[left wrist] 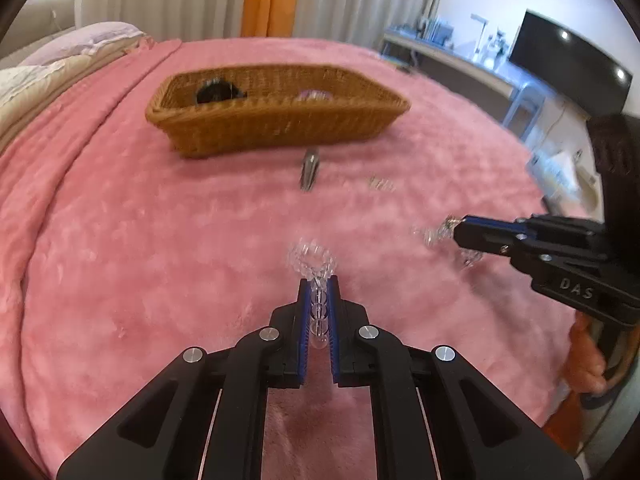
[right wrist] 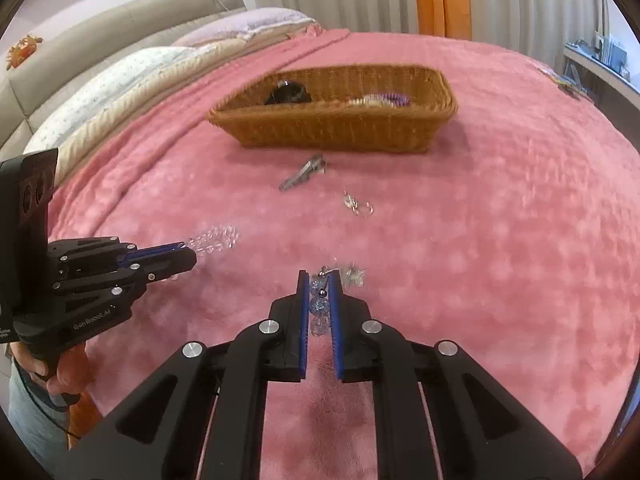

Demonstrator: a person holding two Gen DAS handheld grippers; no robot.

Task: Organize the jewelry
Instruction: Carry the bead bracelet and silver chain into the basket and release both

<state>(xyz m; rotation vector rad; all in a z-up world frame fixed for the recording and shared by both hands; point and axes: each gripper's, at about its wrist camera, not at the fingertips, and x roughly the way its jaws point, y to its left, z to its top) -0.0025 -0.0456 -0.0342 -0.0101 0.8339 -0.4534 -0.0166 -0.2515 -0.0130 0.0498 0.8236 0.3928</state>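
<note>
My left gripper [left wrist: 319,280] is shut on a clear bead bracelet [left wrist: 313,257] and holds it just above the pink blanket; it also shows in the right wrist view [right wrist: 191,249] with the clear bracelet [right wrist: 216,238] sticking out. My right gripper [right wrist: 320,274] is shut on a blue and silver beaded piece [right wrist: 320,305], also seen in the left wrist view [left wrist: 440,234]. A wicker basket [left wrist: 276,128] [right wrist: 340,130] stands farther back with a dark piece [right wrist: 286,92] and a purple piece [right wrist: 386,100] inside.
A grey metal clip [right wrist: 306,174] [left wrist: 309,168] and a small clear-stone piece [right wrist: 358,206] [left wrist: 382,184] lie on the pink blanket [right wrist: 500,240] between the grippers and the basket. Pillows [right wrist: 132,80] lie at the left. A desk and a monitor [left wrist: 568,60] stand beyond the bed's right edge.
</note>
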